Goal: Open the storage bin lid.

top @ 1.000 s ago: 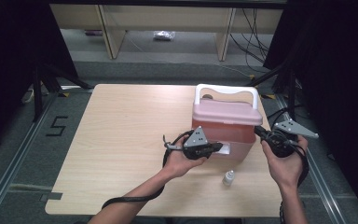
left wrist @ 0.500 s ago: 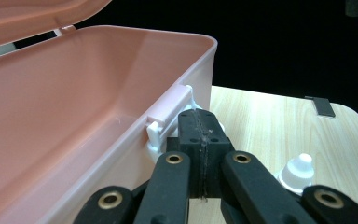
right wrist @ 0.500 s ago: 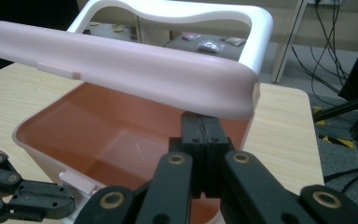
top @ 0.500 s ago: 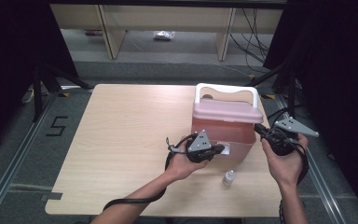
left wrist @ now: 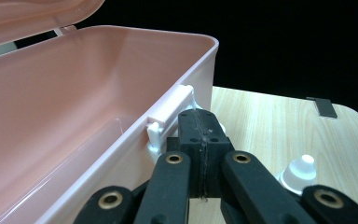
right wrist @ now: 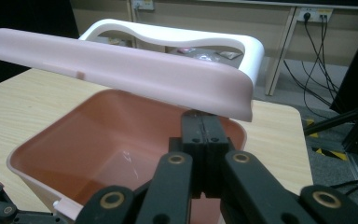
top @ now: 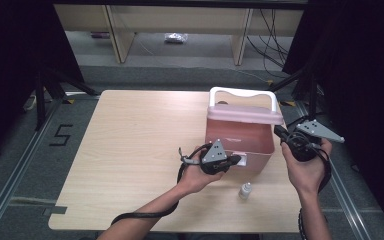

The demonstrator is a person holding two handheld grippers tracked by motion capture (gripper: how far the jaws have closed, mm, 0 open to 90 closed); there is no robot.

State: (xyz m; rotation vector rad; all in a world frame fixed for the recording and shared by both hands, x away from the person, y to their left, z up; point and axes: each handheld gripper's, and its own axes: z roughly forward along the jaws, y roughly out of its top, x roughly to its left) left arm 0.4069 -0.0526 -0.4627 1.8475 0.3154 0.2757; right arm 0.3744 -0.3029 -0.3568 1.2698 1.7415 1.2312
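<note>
A pink plastic box [top: 240, 140] with a white handle [top: 242, 94] stands on the table's right half. Its lid [right wrist: 121, 70] is tilted up off the rim, and the inside [right wrist: 116, 149] looks empty. My left gripper [top: 237, 160] is shut with nothing between its fingers. Its tips [left wrist: 201, 122] rest beside the white latch [left wrist: 168, 119] on the box's front wall. My right gripper [top: 279, 131] is also shut and holds nothing. Its tips [right wrist: 200, 125] sit just under the raised lid's edge at the box's right side.
A small white dropper bottle [top: 245, 190] stands on the wooden table [top: 130, 150] in front of the box, close to the left gripper [left wrist: 298, 171]. Behind the table are shelf legs and cables [top: 270, 30]. The table's right edge lies near the right hand.
</note>
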